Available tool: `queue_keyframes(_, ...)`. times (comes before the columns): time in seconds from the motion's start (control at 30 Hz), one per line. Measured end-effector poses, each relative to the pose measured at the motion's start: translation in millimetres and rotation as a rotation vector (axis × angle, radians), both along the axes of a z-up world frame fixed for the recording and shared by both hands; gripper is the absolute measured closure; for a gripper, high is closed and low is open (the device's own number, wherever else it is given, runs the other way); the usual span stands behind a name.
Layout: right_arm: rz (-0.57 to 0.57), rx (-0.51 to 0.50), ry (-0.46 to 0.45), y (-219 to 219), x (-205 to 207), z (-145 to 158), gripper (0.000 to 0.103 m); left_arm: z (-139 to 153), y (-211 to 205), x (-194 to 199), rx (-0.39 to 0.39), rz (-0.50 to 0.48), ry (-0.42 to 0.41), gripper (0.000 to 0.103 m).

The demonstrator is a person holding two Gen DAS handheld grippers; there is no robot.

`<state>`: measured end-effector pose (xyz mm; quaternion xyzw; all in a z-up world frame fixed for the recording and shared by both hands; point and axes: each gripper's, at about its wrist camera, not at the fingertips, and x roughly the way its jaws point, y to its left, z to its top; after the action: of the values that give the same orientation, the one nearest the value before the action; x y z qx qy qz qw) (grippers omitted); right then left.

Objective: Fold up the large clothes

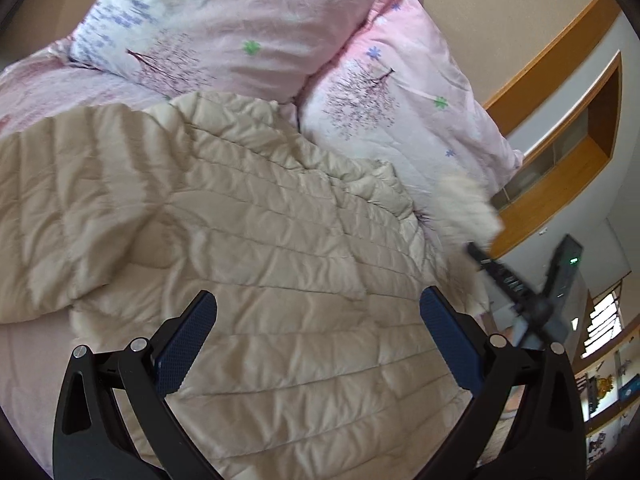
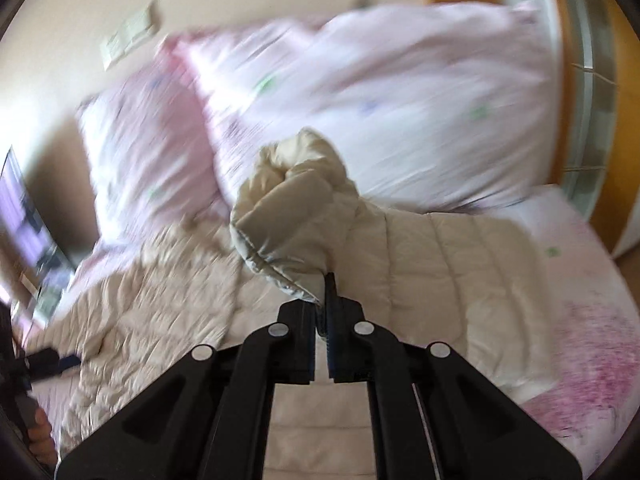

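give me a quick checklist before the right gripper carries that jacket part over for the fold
1. Right gripper shut on the beige jacket: ok, a bunched part is pinched between its fingers.
2. Left gripper free of fabric: ok, open above the jacket.
3. Jacket body flat on the bed sheet: not ok, wrinkled and lumpy.
4. Pillows clear of the jacket: not ok, its top edge meets them.
5. Which part is held, sleeve or hood: cannot tell.

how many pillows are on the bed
2. One pink pillow lies at the head of the bed behind the beige quilted jacket; the other pillow sits beside it, to the right. More may be hidden.
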<state>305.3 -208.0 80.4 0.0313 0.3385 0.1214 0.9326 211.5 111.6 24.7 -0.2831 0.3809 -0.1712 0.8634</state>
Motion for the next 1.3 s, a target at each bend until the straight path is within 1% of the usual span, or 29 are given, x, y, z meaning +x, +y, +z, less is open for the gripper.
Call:
queue_keyframes(0.17,0.087,-0.024,0.072,37.9,3.2,-23.2,0.098,-6.0,-14.8,19.4,-0.116,-0.051,0.057,0.001)
queue_keyframes(0.2,0.107,-0.025,0.093,43.7,3.9,-27.8,0.094,-8.3,-19.0,25.8,-0.143,-0.059,0.076,0.001)
queue_keyframes(0.23,0.119,-0.03,0.11,50.3,3.8,-31.7,0.087,-10.3,-22.2,31.2,-0.162,-0.064,0.091,0.001)
queue_keyframes(0.27,0.139,-0.038,0.137,56.1,3.1,-36.2,0.077,-15.2,-27.5,39.8,-0.208,-0.07,0.121,0.001)
queue_keyframes(0.3,0.153,-0.046,0.148,60.3,0.4,-37.9,0.048,-17.6,-31.0,44.6,-0.23,-0.072,0.138,0.001)
queue_keyframes(0.33,0.163,-0.056,0.148,65.9,-1.3,-39.9,0.026,-21.2,-35.5,50.2,-0.25,-0.078,0.156,0.001)
queue_keyframes(0.37,0.173,-0.061,0.137,64.7,-7.6,-40.0,0.024,-25.7,-42.8,57.7,-0.262,-0.086,0.179,0.001)
queue_keyframes(0.43,0.2,-0.065,0.132,64.6,-15.9,-37.4,0.024,-31.8,-53.0,67.7,-0.264,-0.09,0.211,0.001)
queue_keyframes(0.47,0.205,-0.047,0.136,60.1,-21.8,-34.0,0.024,-36.9,-60.3,74.0,-0.28,-0.092,0.237,0.003)
queue_keyframes(0.53,0.191,0.0,0.142,47.1,-27.9,-29.4,0.024,-41.4,-69.6,83.0,-0.297,-0.103,0.259,0.009)
queue_keyframes(0.57,0.168,0.051,0.15,33.2,-31.9,-25.2,0.024,-44.3,-76.8,88.9,-0.291,-0.104,0.275,0.013)
queue_keyframes(0.63,0.116,0.157,0.174,5.4,-34.2,-20.0,0.024,-47.8,-83.5,95.3,-0.282,-0.098,0.287,0.017)
queue_keyframes(0.67,0.092,0.206,0.188,-7.5,-33.9,-18.3,0.024,-50.4,-88.1,100.7,-0.274,-0.092,0.294,0.022)
queue_keyframes(0.73,0.016,0.354,0.222,-44.3,-34.9,-17.7,0.024,-54.3,-89.7,106.8,-0.273,-0.084,0.306,0.028)
queue_keyframes(0.77,-0.037,0.442,0.245,-66.7,-35.5,-19.8,0.024,-57.4,-90.7,110.7,-0.283,-0.078,0.313,0.035)
queue_keyframes(0.8,-0.07,0.497,0.261,-80.2,-35.1,-22.3,0.024,-59.4,-91.4,113.9,-0.287,-0.074,0.317,0.044)
queue_keyframes(0.83,-0.107,0.577,0.284,-96.8,-34.6,-27.1,0.024,-61.1,-92.0,116.7,-0.287,-0.069,0.32,0.048)
queue_keyframes(0.87,-0.136,0.661,0.31,-111.5,-34.3,-33.9,0.024,-63.1,-91.8,119.3,-0.289,-0.061,0.321,0.059)
queue_keyframes(0.9,-0.171,0.752,0.352,-127.2,-32.8,-44.8,0.024,-64.4,-91.4,120.8,-0.29,-0.057,0.321,0.081)
queue_keyframes(0.93,-0.204,0.817,0.386,-138.9,-31.8,-55.3,0.024,-66.2,-90.8,122.8,-0.294,-0.053,0.323,0.09)
queue_keyframes(1.0,-0.26,0.895,0.429,-152.6,-31.1,-72.1,0.025,-68.4,-89.8,125.2,-0.293,-0.043,0.331,0.094)
queue_keyframes(1.07,-0.29,0.958,0.449,-159.5,-29.6,-85.1,0.026,-69.0,-87.4,125.8,-0.284,-0.031,0.328,0.095)
queue_keyframes(1.1,-0.308,0.996,0.444,-163.7,-28.6,-89.7,0.027,-69.5,-86.2,125.3,-0.276,-0.027,0.325,0.095)
queue_keyframes(1.17,-0.348,1.034,0.41,-170.7,-25.6,-93.4,0.027,-68.0,-83.0,125.2,-0.263,-0.033,0.299,0.096)
queue_keyframes(1.2,-0.38,1.045,0.388,-175.4,-23.8,-93.7,0.028,-66.6,-81.6,124.9,-0.258,-0.03,0.291,0.097)
queue_keyframes(1.23,-0.403,1.041,0.368,-178.6,-22.4,-91.7,0.032,-64.3,-80.0,125.1,-0.251,-0.026,0.278,0.097)
queue_keyframes(1.3,-0.43,0.996,0.331,-183.1,-18.3,-85.9,0.035,-52.6,-71.6,122.0,-0.233,-0.022,0.232,0.097)
